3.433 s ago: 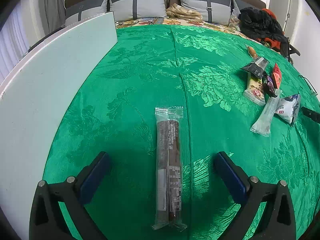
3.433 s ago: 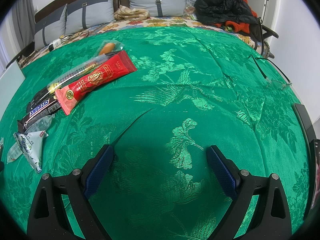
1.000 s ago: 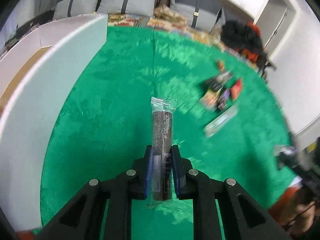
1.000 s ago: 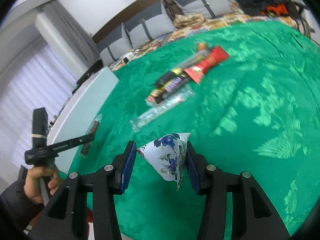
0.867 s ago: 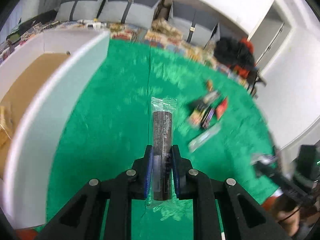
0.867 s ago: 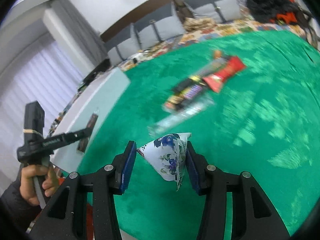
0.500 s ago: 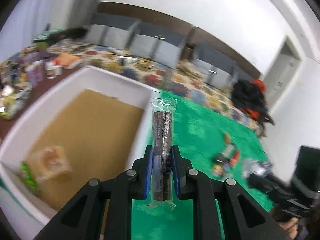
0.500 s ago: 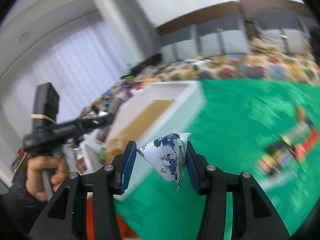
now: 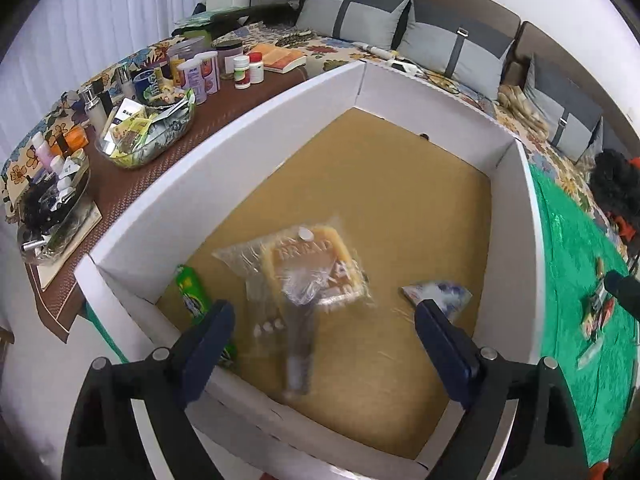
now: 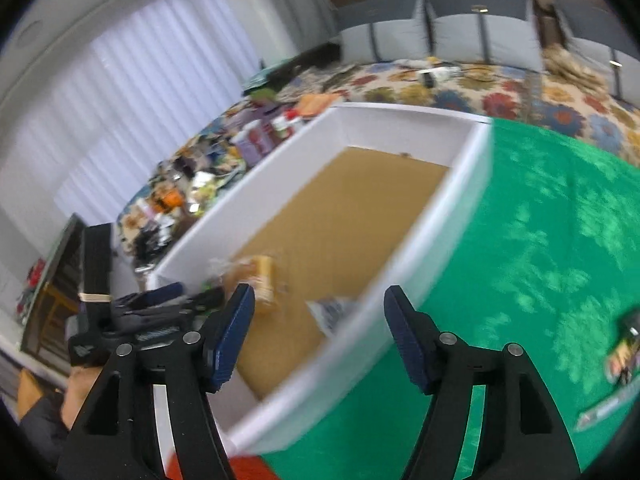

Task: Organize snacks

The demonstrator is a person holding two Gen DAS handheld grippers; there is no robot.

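Note:
My left gripper hangs over the white box, its jaws opening. The dark wrapped bar shows blurred below them, free of the pads, over the cardboard floor. A bread packet, a green packet and the blue-and-white floral packet lie inside. My right gripper is above the box's near wall, its jaws opening with nothing between them. The floral packet lies in the box beyond them. The left gripper appears at the left in the right wrist view.
Several more snacks lie on the green cloth right of the box. A brown side table left of the box carries jars, bottles and baskets. Grey pillows line the back. A hand holds the left gripper.
Both grippers swung left from the green cloth to the box. The left one let go of the dark bar, and the right one let go of the floral packet, now in the box.

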